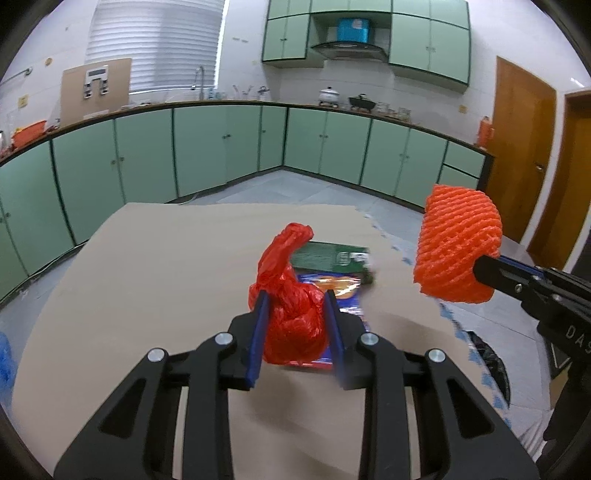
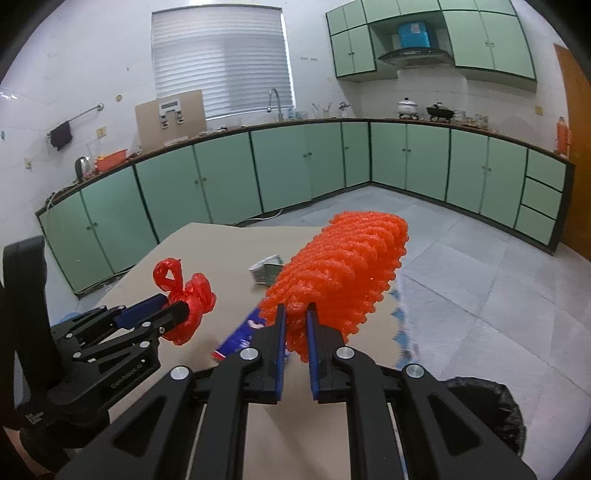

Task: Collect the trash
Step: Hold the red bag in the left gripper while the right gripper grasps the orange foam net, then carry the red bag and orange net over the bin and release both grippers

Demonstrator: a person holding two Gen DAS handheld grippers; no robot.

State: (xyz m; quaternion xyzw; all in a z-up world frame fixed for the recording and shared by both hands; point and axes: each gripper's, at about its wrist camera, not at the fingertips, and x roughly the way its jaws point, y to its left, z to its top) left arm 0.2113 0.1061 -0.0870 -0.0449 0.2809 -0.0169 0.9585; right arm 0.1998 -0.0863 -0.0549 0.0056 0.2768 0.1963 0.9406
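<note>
1. Left gripper point(image 1: 295, 301), bottom centre of left view: fingers closed partway, clamping red bag point(image 1: 291, 317), lifted above board point(image 1: 147, 280).
2. Right gripper point(image 2: 294, 312), bottom centre of right view: nearly closed, pinching orange foam net point(image 2: 343, 273), held up.
3. Blue wrapper point(image 1: 341, 291) & green packet point(image 1: 328, 254) lie on board, mid-frame.
4. Black bin bag point(image 2: 487, 410), lower right.

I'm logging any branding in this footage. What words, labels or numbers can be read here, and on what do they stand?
"DAS": white letters on the right tongs body, cut off by the frame edge.
"DenRobot.AI": on the left tongs arm; small, so this reading is uncertain.
Green packet: its label is too blurred to read.
Blue wrapper: print unreadable.
Blue box above the hood: label too small to read.
</note>
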